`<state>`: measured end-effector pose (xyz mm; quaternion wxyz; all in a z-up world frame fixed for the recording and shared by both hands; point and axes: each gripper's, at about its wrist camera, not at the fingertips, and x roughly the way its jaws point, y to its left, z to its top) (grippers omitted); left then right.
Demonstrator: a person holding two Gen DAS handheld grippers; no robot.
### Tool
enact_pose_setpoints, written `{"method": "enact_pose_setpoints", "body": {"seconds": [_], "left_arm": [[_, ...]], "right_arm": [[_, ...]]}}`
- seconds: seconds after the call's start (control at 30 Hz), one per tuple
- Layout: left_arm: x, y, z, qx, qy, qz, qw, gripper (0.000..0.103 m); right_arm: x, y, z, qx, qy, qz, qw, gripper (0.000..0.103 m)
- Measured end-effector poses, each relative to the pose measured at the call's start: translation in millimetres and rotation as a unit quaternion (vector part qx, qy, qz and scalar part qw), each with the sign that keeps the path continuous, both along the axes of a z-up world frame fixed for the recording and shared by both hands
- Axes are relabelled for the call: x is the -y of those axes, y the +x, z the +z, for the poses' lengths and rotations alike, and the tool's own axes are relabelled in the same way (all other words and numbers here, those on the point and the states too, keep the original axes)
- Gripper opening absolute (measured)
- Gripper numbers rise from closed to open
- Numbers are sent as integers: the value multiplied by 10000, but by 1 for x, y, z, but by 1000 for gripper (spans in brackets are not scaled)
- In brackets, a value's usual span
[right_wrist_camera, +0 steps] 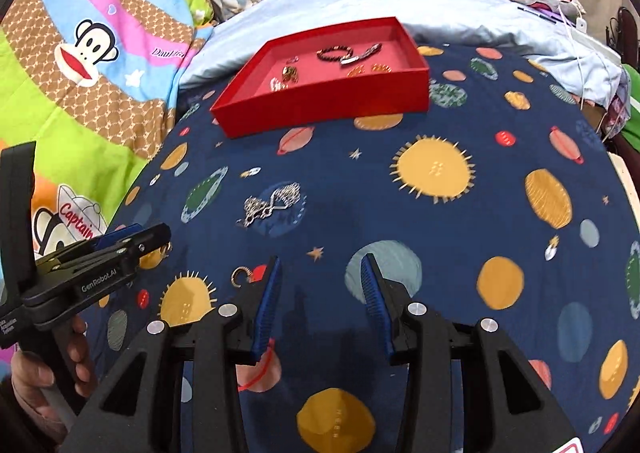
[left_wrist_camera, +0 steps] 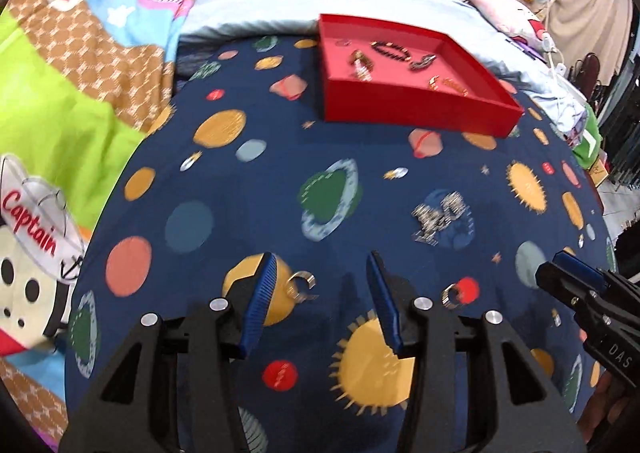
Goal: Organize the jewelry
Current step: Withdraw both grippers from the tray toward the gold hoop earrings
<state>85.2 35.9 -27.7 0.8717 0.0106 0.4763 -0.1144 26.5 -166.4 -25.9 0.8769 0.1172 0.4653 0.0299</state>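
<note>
Left gripper [left_wrist_camera: 322, 285] and right gripper [right_wrist_camera: 318, 289] both spread wide, empty, over navy planet-print cloth [right_wrist_camera: 460, 221]. Silver chain [right_wrist_camera: 270, 203] lies loose near shallow red tray [right_wrist_camera: 320, 105]; small silver hoop [left_wrist_camera: 302, 281] beside left fingers.

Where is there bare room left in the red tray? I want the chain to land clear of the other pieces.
The red tray is bare along its near wall, right of the small gold pieces. Its far half is crowded: beaded bracelet, silver piece, gold earrings. The silver chain lies on the planet-print cloth, wide open to the right.
</note>
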Motion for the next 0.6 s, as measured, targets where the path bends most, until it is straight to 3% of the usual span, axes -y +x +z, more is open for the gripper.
{"method": "enact_pose_setpoints", "body": {"seconds": [0.1,0.37,0.6], "left_arm": [[-13,-6,-4,-57,25,62,10000,51],[-30,-17,-15,-187,3,163,9997,51],[-19,-9,-14,-101,-104,79,9999,51]], "right_arm": [[-5,-1,-2,-4,-64,25,10000,40],[-14,-3,-7,-95,4,116,9999,40],[-24,-5,-7,-120,10,239,9996,40]]}}
